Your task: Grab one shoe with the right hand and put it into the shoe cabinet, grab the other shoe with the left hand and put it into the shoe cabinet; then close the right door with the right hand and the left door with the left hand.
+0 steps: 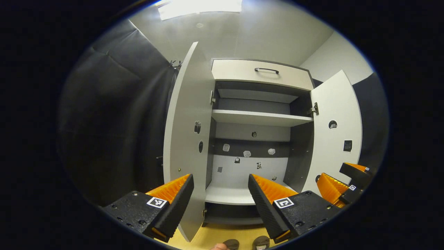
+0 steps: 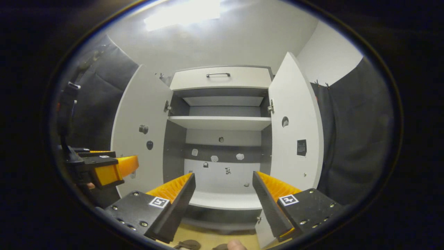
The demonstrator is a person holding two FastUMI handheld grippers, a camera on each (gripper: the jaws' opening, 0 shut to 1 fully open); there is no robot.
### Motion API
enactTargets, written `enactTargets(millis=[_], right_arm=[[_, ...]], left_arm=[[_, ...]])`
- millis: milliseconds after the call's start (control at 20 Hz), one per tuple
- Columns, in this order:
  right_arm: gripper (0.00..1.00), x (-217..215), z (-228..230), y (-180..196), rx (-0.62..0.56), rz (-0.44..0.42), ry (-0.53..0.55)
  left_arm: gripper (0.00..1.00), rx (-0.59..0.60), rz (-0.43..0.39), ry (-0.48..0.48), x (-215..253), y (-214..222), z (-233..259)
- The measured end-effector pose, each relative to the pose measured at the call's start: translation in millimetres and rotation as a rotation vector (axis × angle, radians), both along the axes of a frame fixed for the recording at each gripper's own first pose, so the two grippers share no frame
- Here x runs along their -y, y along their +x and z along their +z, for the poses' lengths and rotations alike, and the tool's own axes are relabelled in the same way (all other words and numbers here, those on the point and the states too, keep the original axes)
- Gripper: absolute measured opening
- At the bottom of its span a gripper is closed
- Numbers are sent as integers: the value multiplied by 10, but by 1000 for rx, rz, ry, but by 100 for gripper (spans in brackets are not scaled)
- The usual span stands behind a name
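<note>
Shoes [image 1: 246, 243] lie on the floor [image 1: 215, 234] below the shoe cabinet [image 1: 260, 132], whose doors stand wide and shelves bare. Left tool [image 1: 219, 189] and right tool [image 2: 223, 189] both spread, holding nothing.

We see left gripper [image 1: 219, 189]: two wedge-shaped fingers [image 1: 265, 194], ribbed inner faces, bolted to flat black blocks with round screw heads. Square black-and-white marker [image 1: 156, 202] on each block. Right gripper [image 2: 223, 189] shows same build: ribbed wedges, screw-studded blocks, one square marker [image 2: 288, 200] per block.
</note>
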State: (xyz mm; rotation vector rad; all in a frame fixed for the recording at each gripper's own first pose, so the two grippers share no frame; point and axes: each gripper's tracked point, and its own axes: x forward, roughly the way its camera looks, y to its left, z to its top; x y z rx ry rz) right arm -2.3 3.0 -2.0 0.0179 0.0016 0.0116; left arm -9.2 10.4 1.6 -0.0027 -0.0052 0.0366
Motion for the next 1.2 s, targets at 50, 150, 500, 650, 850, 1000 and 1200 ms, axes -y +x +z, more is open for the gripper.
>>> enactTargets(millis=[50,150,500,650,850,1000,1200], right_arm=[[99,-6,-10,-3,-1,0,1],[99,-25,-13,-12,-2,2,2],[99,-12,-265,-18,-49,0,6],[99,14,-719,-16,-144,0,14],[99,-43,-1619,-156,-327,21,8],[96,-155,-2309,-354,-466,57,18],[99,-317,-3126,-676,-642,109,51]], left_arm=[[96,1,2,-1,-10,-7,-2],[96,0,1,-7,-18,-17,-6],[96,3,8,-7,-54,-45,-2],[96,9,22,4,-107,-67,31],[96,7,48,15,-208,-109,38],[96,-7,68,25,-289,-150,1],[100,-14,116,32,-451,-211,-12]])
